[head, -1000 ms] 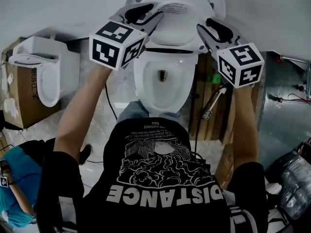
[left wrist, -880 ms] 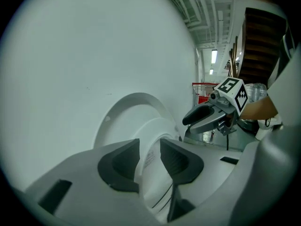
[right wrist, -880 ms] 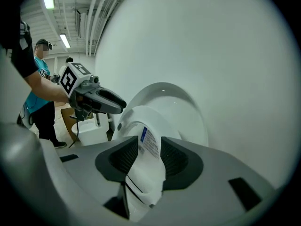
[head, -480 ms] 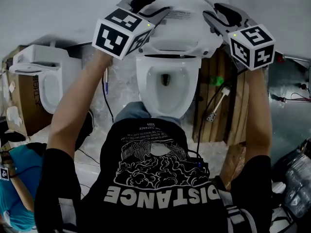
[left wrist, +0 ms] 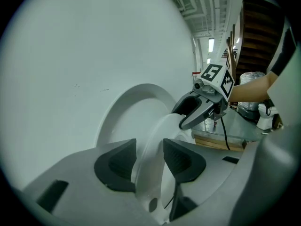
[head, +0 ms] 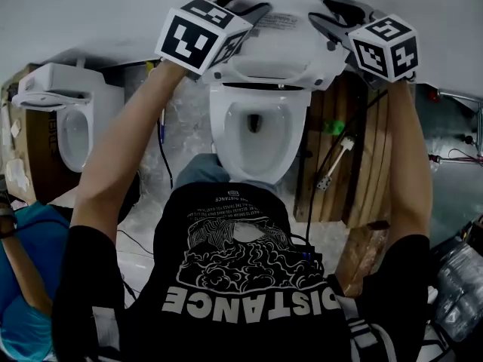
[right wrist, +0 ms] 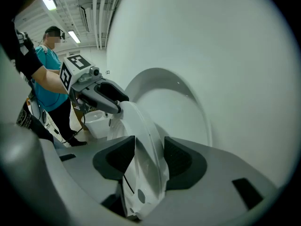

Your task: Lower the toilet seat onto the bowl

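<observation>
Toilet seat [head: 275, 66] is raised at the top centre of the head view, above the bowl [head: 226, 119]. The left gripper [left wrist: 149, 161] has just been opening its jaws, and they stand wide astride the seat's rim. The right gripper [right wrist: 149, 159] has also just been opening, with the rim loose between its pads.

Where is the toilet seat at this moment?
Top centre of the head view: the toilet seat stands raised above the bowl, its side rims between the jaws of the left gripper and the right gripper, which have just been opening.
</observation>
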### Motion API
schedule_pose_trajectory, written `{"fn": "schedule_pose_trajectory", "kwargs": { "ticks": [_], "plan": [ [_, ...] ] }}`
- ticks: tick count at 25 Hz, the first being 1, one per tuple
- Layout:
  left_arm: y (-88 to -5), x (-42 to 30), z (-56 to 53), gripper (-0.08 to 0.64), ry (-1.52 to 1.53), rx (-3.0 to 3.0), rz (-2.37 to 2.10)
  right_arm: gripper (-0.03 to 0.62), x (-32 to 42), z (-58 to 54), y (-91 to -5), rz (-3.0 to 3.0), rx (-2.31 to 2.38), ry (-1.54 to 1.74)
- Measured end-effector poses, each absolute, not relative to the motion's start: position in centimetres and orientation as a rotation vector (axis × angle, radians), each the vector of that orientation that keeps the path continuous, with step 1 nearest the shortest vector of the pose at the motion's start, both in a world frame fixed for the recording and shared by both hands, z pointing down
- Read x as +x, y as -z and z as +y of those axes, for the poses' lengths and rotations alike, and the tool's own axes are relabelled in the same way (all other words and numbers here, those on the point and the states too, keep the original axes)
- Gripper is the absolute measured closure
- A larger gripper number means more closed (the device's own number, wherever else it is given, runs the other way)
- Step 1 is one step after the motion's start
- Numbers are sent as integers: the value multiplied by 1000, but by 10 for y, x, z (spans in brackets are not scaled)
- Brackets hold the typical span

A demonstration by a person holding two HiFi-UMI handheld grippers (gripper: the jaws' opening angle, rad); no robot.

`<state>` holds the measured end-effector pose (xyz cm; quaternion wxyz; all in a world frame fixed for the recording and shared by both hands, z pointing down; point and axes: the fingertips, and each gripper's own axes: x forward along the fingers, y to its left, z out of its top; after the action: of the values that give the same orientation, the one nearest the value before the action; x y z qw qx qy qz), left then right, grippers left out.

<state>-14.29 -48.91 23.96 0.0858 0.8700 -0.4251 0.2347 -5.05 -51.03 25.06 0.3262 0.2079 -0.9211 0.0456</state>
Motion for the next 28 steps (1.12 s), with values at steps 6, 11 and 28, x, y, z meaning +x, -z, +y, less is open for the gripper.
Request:
{"fn": "schedule_pose_trajectory", "kwargs": {
  "ticks": [6, 11, 28],
  "plan": [
    [-242, -148, -488, 390, -769, 2565, -1296, 410, -50, -508, -251, -2390, 500, -106],
    [-243, -141, -477, 397, -841, 2565, -1271, 414, -47, -499, -250, -2407, 478, -103],
    [-240, -130, -411, 396, -926, 2533, -1387, 442, -36, -433, -247, -2411, 278, 2]
  ]
}}
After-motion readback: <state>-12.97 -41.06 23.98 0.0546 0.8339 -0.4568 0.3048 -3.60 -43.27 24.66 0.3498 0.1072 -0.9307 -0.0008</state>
